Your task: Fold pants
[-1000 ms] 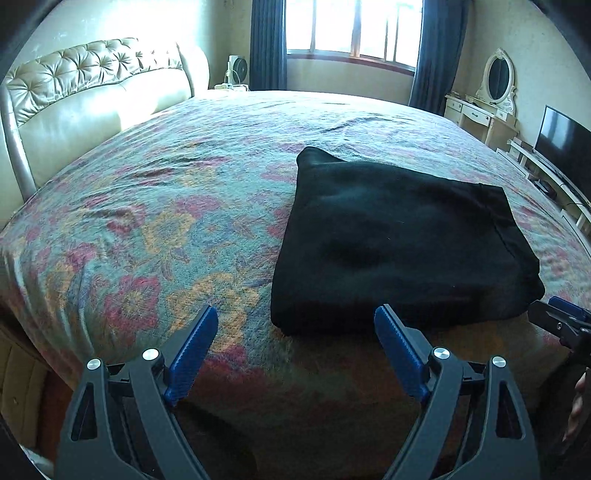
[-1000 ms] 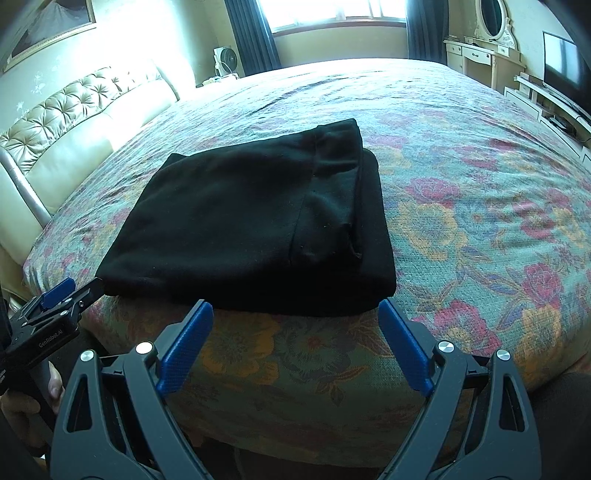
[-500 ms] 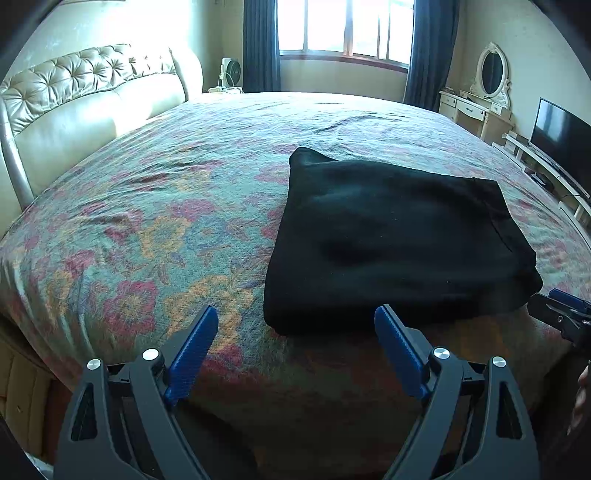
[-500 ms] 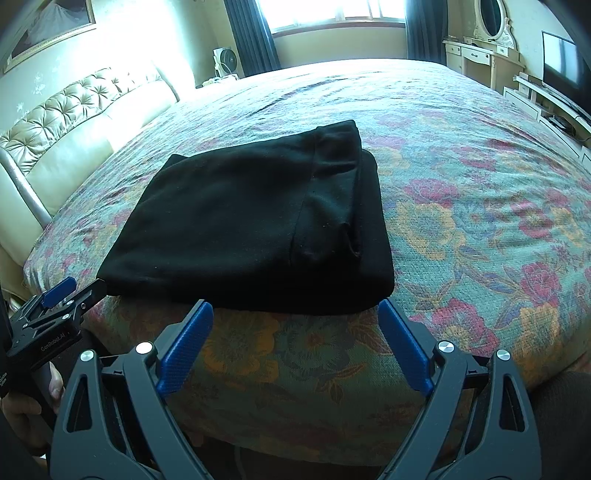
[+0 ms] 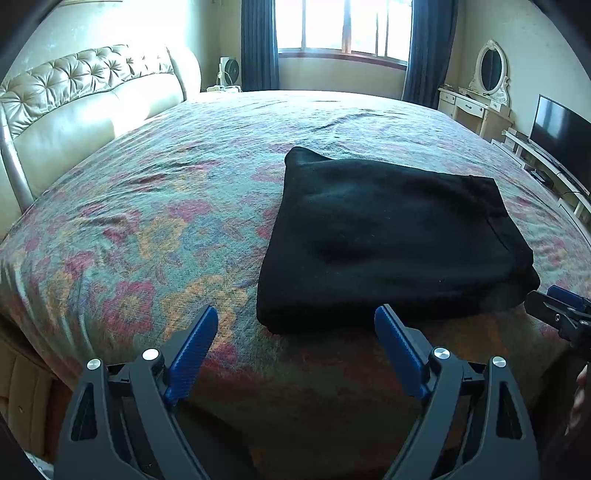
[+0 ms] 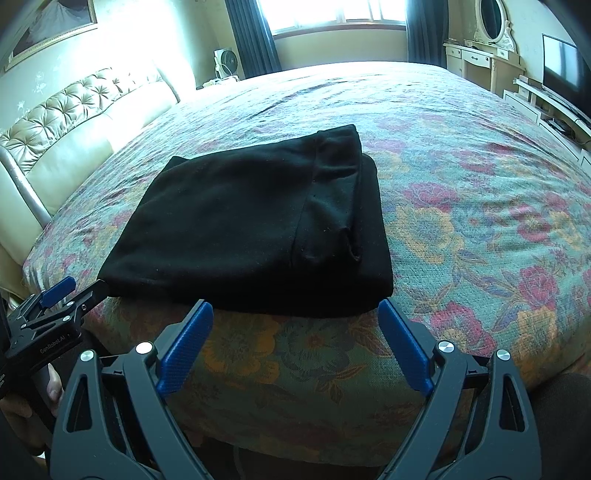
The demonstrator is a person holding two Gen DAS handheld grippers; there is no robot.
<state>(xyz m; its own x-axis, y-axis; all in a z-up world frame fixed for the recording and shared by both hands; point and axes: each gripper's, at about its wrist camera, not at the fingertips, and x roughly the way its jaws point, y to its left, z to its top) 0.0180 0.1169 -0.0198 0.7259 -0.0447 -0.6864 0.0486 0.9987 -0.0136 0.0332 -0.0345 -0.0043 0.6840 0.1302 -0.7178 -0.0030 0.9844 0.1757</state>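
Observation:
Black pants point(image 5: 391, 240) lie folded into a thick rectangle on the floral bedspread point(image 5: 155, 221), near the bed's front edge. They also show in the right wrist view point(image 6: 255, 225), waistband layers at the right. My left gripper point(image 5: 295, 325) is open and empty, just short of the pants' near left corner. My right gripper point(image 6: 293, 317) is open and empty, just short of the pants' near right edge. The left gripper also shows in the right wrist view point(image 6: 74, 291) at the left, and the right gripper's tip shows in the left wrist view point(image 5: 554, 306).
A tufted cream headboard point(image 5: 74, 110) runs along the left. A window with dark curtains point(image 5: 343, 33) is at the back. A dresser with an oval mirror point(image 5: 487, 92) and a television point(image 5: 561, 133) stand at the right. A fan point(image 6: 225, 62) stands by the window.
Both grippers have pulled back and risen slightly from the folded pants. The pants have not moved. Both grippers stay open.

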